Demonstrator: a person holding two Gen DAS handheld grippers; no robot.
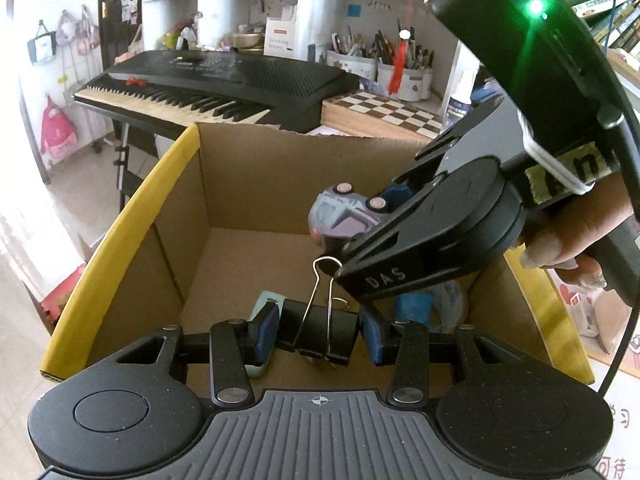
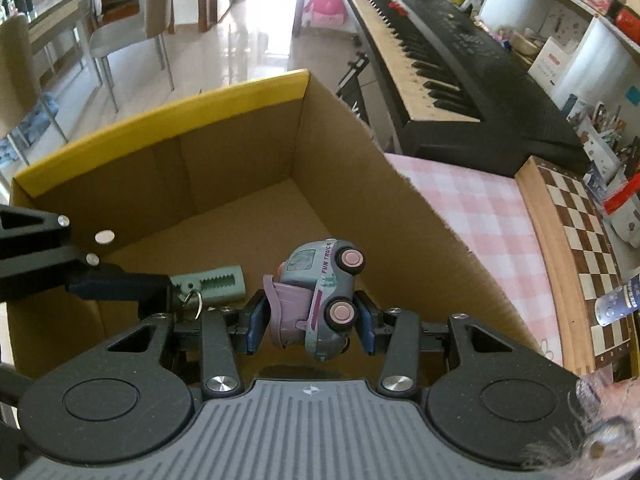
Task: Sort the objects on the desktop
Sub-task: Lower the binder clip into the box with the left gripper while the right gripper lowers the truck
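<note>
My left gripper [image 1: 320,336] is shut on a black binder clip [image 1: 324,338] with its wire handles up, held over the open cardboard box [image 1: 120,248]. My right gripper [image 2: 312,320] is shut on a grey and lilac toy truck [image 2: 320,300] with pink wheels, tilted nose up above the box floor. In the left wrist view the right gripper [image 1: 360,224] reaches in from the right with the toy truck [image 1: 344,216], just above the binder clip's handles. A mint green toothed clip [image 2: 218,282] lies on the box floor, beside the left gripper's finger [image 2: 120,285].
The box has a yellow rim [image 2: 168,116] and tall walls. A pale blue and white item [image 1: 432,304] lies in its right corner. Behind stand a black keyboard [image 1: 224,80], a chessboard [image 2: 588,232], pen pots [image 1: 400,68] and a pink checked cloth [image 2: 472,208]. A person's hand [image 1: 576,240] holds the right gripper.
</note>
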